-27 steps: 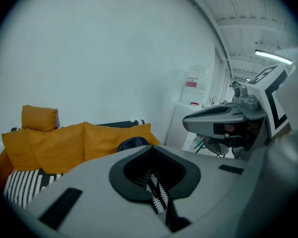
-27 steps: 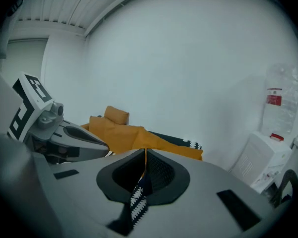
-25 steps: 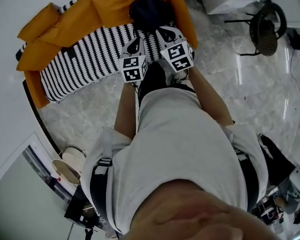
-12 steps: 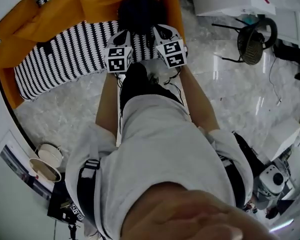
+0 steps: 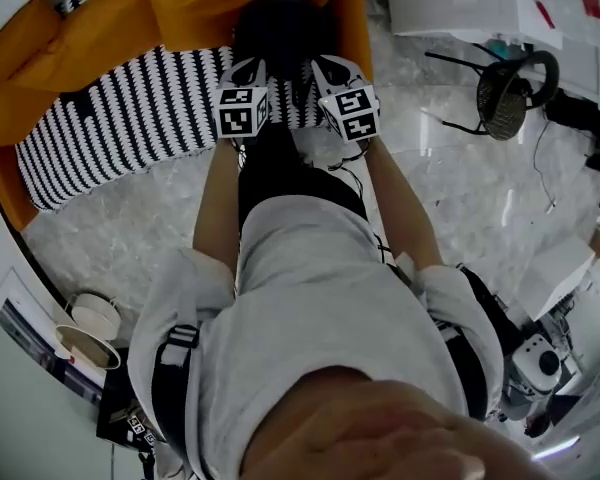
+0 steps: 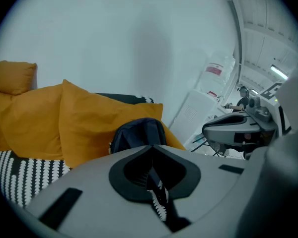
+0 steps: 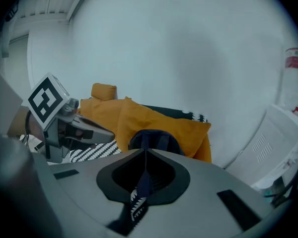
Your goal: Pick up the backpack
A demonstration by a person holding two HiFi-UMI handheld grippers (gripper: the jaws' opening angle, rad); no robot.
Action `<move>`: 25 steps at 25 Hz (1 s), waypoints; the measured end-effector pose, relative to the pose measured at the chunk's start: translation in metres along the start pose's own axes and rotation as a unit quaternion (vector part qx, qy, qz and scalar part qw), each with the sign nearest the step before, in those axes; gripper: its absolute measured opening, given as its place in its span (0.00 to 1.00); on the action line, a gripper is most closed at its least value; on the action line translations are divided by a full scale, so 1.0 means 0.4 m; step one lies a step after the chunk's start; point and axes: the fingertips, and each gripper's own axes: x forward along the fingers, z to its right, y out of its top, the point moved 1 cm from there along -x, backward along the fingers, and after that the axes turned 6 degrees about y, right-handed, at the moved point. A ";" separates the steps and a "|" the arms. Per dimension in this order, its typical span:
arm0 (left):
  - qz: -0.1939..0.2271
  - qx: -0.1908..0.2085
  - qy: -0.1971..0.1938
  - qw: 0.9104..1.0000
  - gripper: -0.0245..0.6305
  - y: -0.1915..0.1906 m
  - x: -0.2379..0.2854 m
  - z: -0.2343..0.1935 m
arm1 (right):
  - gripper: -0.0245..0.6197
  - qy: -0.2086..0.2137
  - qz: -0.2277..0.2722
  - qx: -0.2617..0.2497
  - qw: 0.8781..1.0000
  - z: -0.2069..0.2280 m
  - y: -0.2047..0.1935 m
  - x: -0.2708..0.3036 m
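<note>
The backpack [image 5: 280,23] sits at top centre of the head view, on the striped sofa [image 5: 120,118] against orange cushions [image 6: 89,123]. The left gripper [image 5: 248,66] and right gripper [image 5: 325,65] hang just before it, both pressed together and pinching nothing I can make out. If they meet it closed, they would likely shove it into the cushions. Only the gripper views show it standing upright, straps facing out.

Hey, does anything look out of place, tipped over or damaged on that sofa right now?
Nothing stands out. The dark backpack sits upright at the end of the striped sofa, leaning back against an orange cushion. The cushions look a little rumpled, but nothing there is spilled, torn or fallen.
</note>
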 end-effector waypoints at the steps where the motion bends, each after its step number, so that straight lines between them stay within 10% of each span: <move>1: -0.010 -0.007 0.001 1.000 0.06 -0.008 0.014 0.002 | 0.10 0.001 -0.002 0.013 1.000 -0.002 -0.011 0.012; 7: -0.020 -0.073 -0.011 0.997 0.06 -0.027 0.090 -0.009 | 0.10 0.026 -0.012 0.084 0.996 -0.002 -0.059 0.097; 25: -0.105 -0.077 -0.059 0.990 0.17 -0.091 0.284 -0.106 | 0.10 0.037 -0.067 0.082 0.994 0.131 -0.079 0.281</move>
